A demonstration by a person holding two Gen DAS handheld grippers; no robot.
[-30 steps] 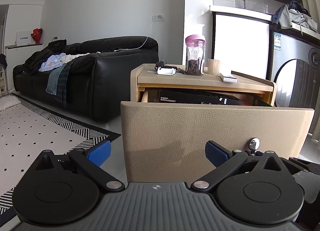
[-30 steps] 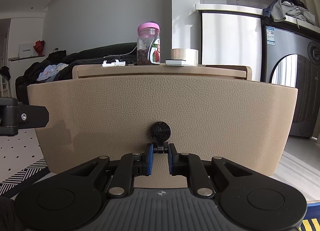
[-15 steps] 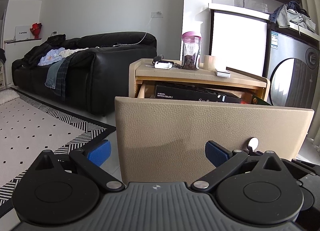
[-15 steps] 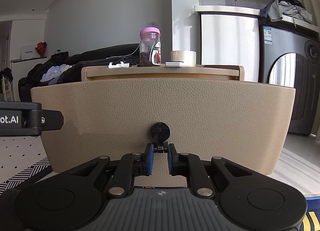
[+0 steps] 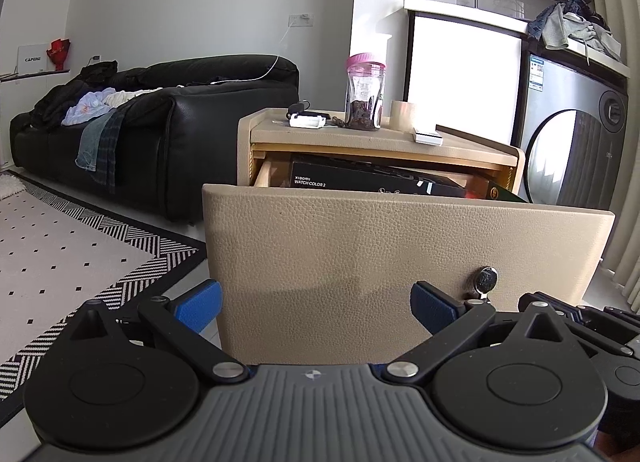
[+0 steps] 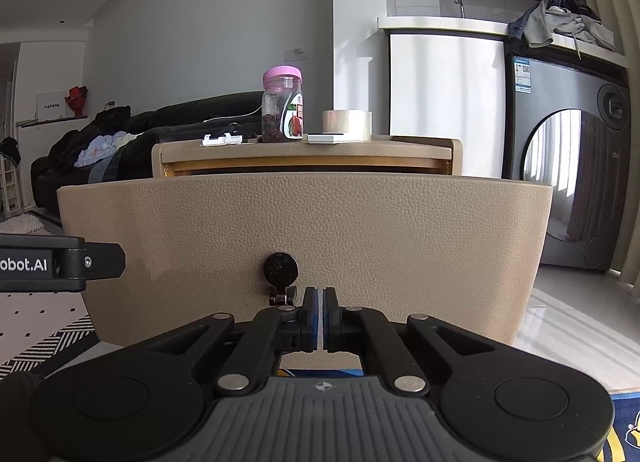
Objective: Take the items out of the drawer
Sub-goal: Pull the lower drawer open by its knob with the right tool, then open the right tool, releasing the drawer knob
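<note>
Fingers of the right gripper (image 6: 319, 318) are now pressed together with nothing between them, just to the right of the pull ring that hangs under the round knob (image 6: 281, 269). Half a second ago and a second ago they were clamped on that ring; they have since let it go, shifted sideways and shut on themselves. Fingers of the left gripper (image 5: 316, 304) stand wide apart and empty, as in both earlier views, level with the lower part of the drawer front (image 5: 360, 258).

Across the same interval the drawer has slid further out of the bedside cabinet (image 5: 376, 142). In the left wrist view more of its inside shows: a black box printed WATCH COLOR 2 (image 5: 360, 180) lies on top, with a dark green item (image 5: 502, 195) at the right end. Both remain inside the drawer.

Assessment: the pull appears complete, since the knob is released and the contents are exposed. The items are reachable from above. The right fingers would need to part before any grasp; the left are ready.
</note>
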